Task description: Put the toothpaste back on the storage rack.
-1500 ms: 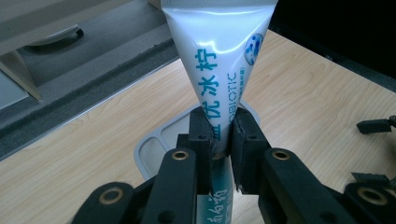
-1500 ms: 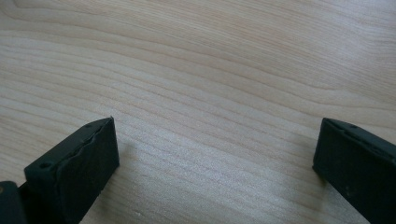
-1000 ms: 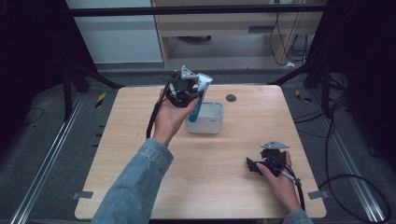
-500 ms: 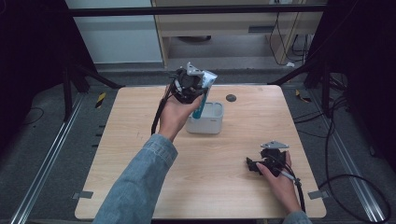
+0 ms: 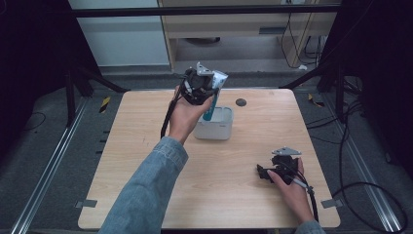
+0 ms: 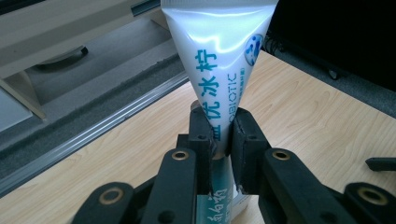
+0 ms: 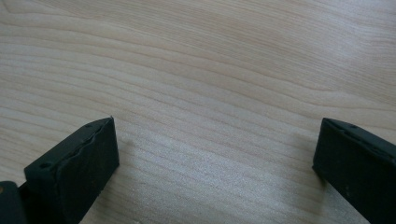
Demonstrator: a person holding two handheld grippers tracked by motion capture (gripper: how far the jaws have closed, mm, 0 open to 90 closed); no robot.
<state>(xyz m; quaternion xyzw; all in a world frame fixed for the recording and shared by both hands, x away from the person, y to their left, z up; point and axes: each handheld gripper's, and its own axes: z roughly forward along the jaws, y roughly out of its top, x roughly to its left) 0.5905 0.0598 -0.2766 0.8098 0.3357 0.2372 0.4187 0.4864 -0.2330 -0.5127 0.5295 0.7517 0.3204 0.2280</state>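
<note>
Hanging from the left gripper [image 6: 219, 140], the tube [image 6: 219, 51] is the thing everything else turns on. Its jaws pinch it across the flat printed body, part way along, so the broad crimped end fans out beyond the jaw tips in the left gripper view and the narrower part runs back between the jaws toward the hand. In the high view the tube [image 5: 213, 97] stands steep, crimped end up beside the gripper's grey plate, teal lower part slanting down toward the box [image 5: 217, 127]. The grip looks firm: both pads press on the tube with no gap showing.

Directly below the left gripper [image 5: 207, 87] sits that white box, open at the top, on the table [image 5: 146, 122]. The tube's lower end points into its mouth or just over its near rim; the hand hides which, and I cannot tell whether the end touches anything inside. So the long axis already lines up roughly with the opening, and the coming move, as I judge it, is a short drop along that axis, then letting go.

Farther out, the right gripper [image 5: 265, 173] rests low on the table, well apart from the box and off to the near right side. Its jaws stand wide with bare wood between them in the right gripper view [image 7: 215, 158], holding nothing. The left hand is plainly nearer.
</note>
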